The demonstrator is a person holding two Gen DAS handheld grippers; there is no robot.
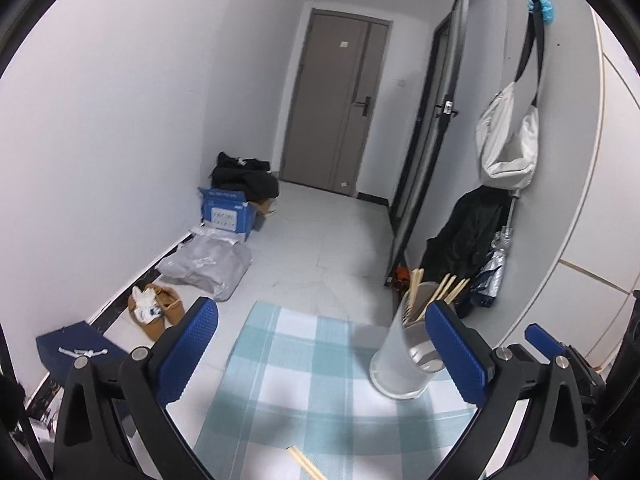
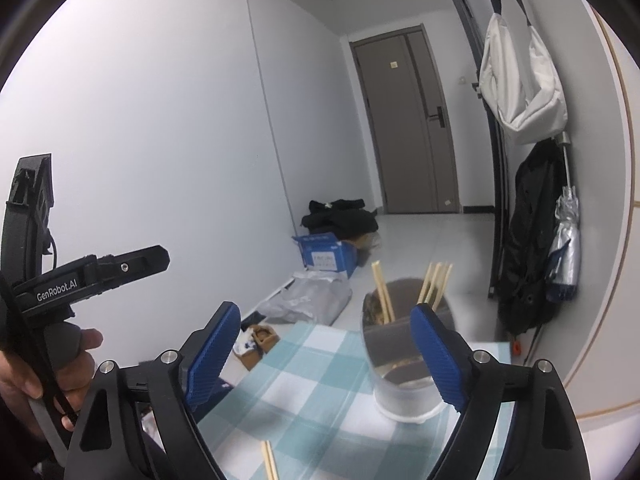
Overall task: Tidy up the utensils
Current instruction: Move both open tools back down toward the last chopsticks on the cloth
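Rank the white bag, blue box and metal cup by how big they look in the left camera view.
1. White bag
2. Metal cup, close behind; it is nearer the camera, so this is unsure
3. Blue box, clearly smallest

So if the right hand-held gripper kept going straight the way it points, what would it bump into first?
Probably the shiny utensil holder with chopsticks in it. It stands on the checked cloth right ahead, by the open right hand-held gripper's right finger. Depth is hard to judge, so that finger might slip past its side.

Chopsticks upright in holder on checked cloth
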